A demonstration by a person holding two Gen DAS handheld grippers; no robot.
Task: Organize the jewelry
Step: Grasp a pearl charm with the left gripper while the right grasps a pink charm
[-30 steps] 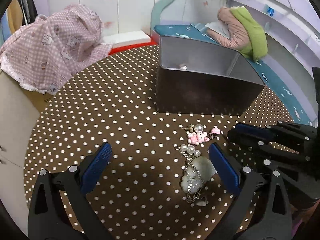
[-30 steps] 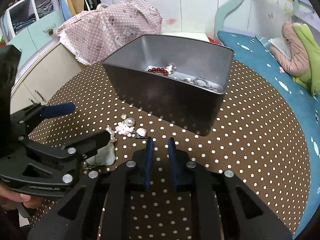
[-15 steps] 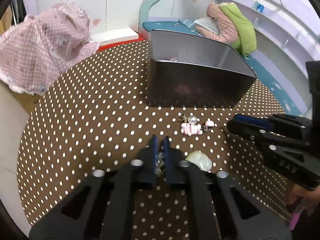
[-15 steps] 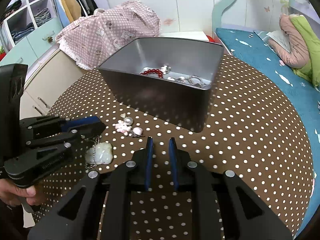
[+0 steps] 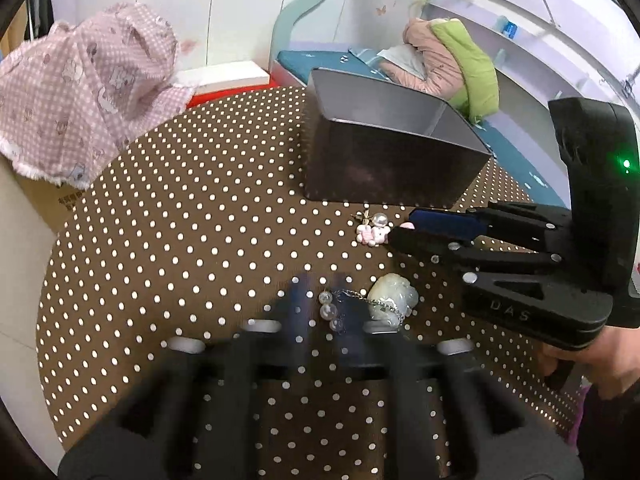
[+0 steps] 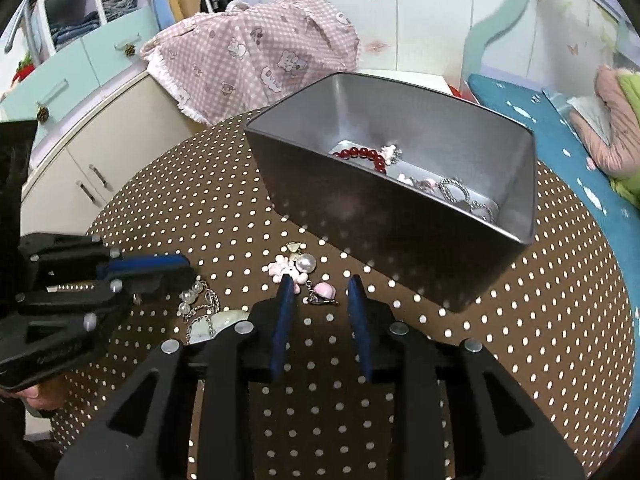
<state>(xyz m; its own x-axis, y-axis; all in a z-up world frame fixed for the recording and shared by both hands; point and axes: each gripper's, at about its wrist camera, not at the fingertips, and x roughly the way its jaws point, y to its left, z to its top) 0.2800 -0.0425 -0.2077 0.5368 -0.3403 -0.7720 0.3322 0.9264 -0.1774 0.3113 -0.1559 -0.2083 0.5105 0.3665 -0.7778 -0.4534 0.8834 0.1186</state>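
Compared with half a second ago, the left gripper (image 5: 320, 292) is no longer pinched shut: its jaws are opening, motion-blurred, with the clear beads of the bracelet (image 5: 362, 304) lying between them and not gripped. The right gripper (image 6: 320, 292) has also parted from near-closed and is opening; nothing is held, and the pink charm cluster (image 6: 298, 270) sits on the worktop (image 6: 520, 320) at its fingertips. A second ago the left jaws stood wide around the bracelet. The bracelet lies flat on the polka-dot worktop in front of the grey box (image 6: 400, 208), its long axis running left-right in the left wrist view, beads at the left end, pale stone pendant (image 5: 394, 298) at the right. The box already contains a red bead string (image 6: 362, 156) and silver rings (image 6: 454, 190).
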